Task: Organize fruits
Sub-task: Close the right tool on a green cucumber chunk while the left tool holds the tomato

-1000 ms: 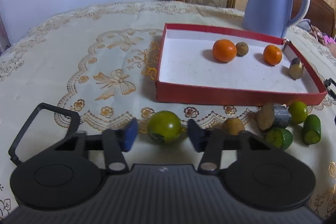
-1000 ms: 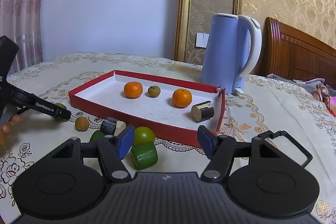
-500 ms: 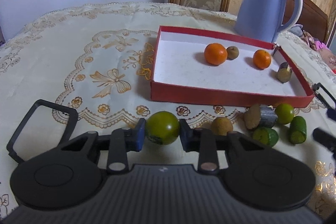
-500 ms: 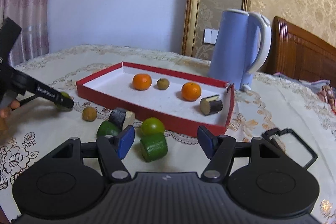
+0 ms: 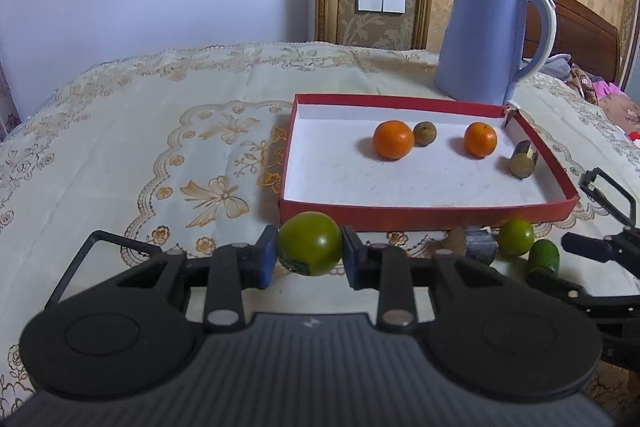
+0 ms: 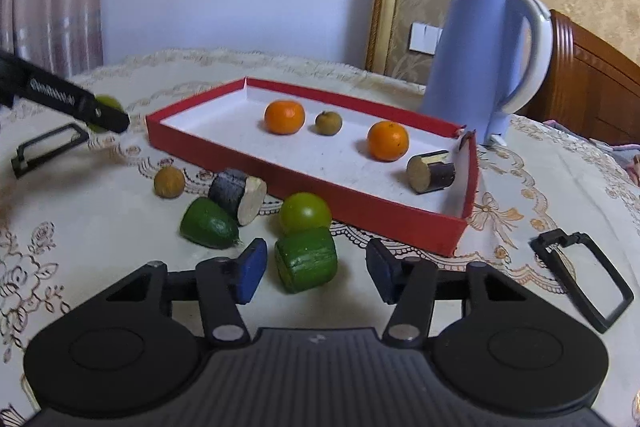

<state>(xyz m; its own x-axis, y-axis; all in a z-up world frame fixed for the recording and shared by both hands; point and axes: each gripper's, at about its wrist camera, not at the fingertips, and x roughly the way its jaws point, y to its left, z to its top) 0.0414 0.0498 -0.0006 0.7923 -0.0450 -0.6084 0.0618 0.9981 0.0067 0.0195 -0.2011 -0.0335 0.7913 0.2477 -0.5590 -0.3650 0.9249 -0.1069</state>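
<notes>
Embroidered tablecloth (image 5: pixel 120 155), left tongs (image 5: pixel 310 261) clamping round green fruit (image 5: pixel 310 243)

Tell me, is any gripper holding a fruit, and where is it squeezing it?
Yes. The left gripper has its jaws shut on the round green fruit, pressing its two opposite sides. The right gripper is open and holds nothing.

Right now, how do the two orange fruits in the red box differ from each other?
The left orange looks a bit bigger than the right orange. The left orange sits beside a small brown fruit; the right orange sits nearer the cut dark log piece. Both are round, bright orange and rest on the red box floor.
</notes>
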